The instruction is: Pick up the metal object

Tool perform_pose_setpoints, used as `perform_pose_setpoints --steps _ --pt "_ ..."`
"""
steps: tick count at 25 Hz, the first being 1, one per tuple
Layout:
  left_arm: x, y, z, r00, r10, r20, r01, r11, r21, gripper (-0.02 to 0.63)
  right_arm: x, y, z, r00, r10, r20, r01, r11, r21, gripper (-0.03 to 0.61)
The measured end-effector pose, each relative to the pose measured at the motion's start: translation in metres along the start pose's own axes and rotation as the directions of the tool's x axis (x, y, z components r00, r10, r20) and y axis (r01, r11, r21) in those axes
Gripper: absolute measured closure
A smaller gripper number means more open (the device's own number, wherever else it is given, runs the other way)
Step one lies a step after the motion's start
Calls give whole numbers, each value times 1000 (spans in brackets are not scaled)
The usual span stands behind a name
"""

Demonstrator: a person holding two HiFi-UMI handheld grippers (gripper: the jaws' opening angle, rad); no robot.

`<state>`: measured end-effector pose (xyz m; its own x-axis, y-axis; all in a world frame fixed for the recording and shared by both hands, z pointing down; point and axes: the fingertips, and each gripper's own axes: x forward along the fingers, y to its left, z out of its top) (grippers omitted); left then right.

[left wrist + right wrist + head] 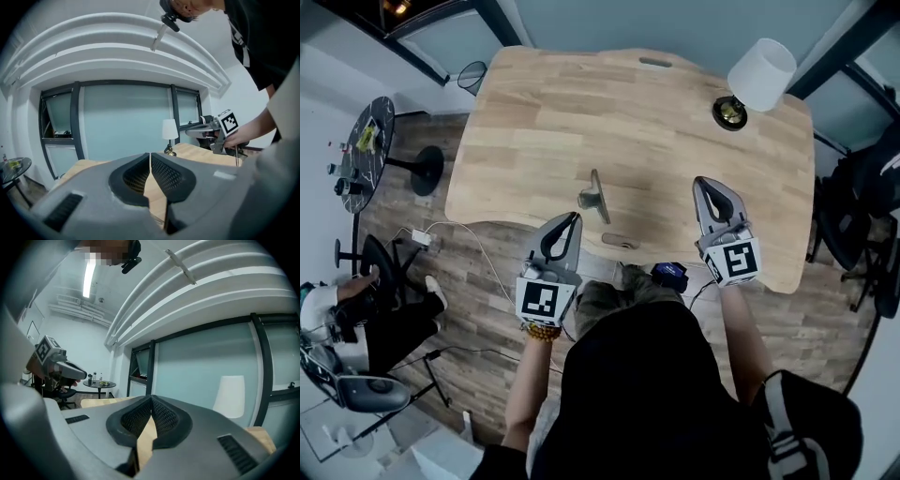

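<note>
Head view: a light wooden table with a wavy edge (544, 122) fills the centre. The grey metal object (595, 197), a thin strip with a rounded lug on one side, lies flat on the tabletop near the front edge. Its finer shape is too small to make out.

Left gripper (575, 217): held over the table's near edge, tips pointing at the table and just short of the metal object, not touching it. In the left gripper view the jaws of the left gripper (150, 154) meet at the tips with nothing between them; only bare wood shows through the gap lower down.

Right gripper (701, 180): over the tabletop to the right, well apart from the metal object. The right gripper view shows the right gripper (151, 398) with its jaw tips together and empty.

The metal object sits between the two grippers, nearer the left one. No gripper view shows it.

Other items: a table lamp with a white shade and brass foot (761, 73) stands at the far right corner of the table, also seen in the left gripper view (169, 129) and the right gripper view (232, 394). A small oval slot (622, 241) is set in the tabletop just right of the left gripper. A round black side table (380, 122) stands on the floor at left.
</note>
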<state>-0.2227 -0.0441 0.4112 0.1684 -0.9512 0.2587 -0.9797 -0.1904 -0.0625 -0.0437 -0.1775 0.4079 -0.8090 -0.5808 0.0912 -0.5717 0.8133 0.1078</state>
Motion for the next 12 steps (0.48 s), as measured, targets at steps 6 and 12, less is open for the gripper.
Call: perform_pose_setpoints --steps 6,12 --pt "42 15 -38 997 -54 -58 49 995 -89 592 -2 -20 -16 998 -50 -34 50 999 6 575" --pt "74 25 -91 982 -122 -147 84 967 -241 592 -8 -21 -33 994 -87 -64 88 996 11 575"
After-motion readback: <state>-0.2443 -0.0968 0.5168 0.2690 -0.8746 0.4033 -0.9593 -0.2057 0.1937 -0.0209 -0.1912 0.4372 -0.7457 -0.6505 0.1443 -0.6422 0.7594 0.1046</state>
